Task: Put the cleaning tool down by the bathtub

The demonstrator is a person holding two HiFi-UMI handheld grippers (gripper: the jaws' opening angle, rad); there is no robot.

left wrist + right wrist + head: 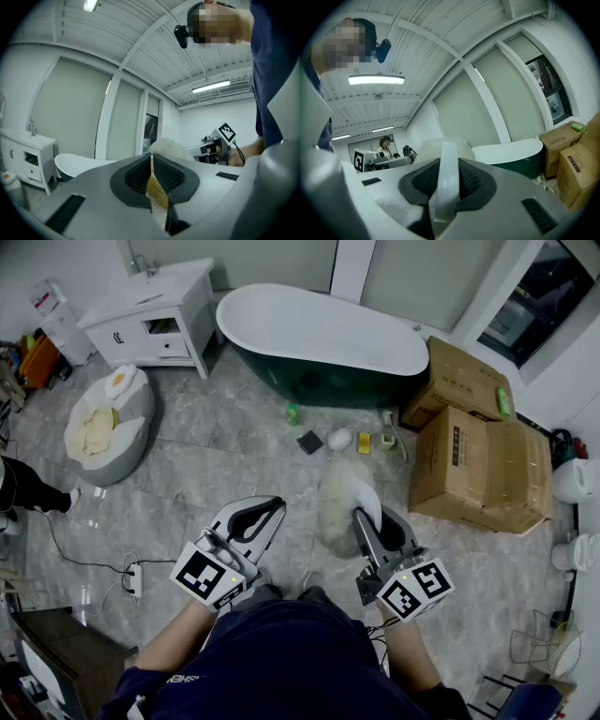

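The cleaning tool is a fluffy white duster on a flat white handle. My right gripper is shut on that handle, and the fluffy head sticks out past its jaws at about waist height. The dark green, white-lined bathtub stands ahead across the floor, apart from the tool. My left gripper is level beside the right one, jaws together and holding nothing. In the left gripper view the duster head shows to the right, with the bathtub far left.
Small items lie on the floor by the tub: a green bottle, a dark square pad, a white lump. Cardboard boxes stand at right, a white vanity and cushion at left, and a power strip near my feet.
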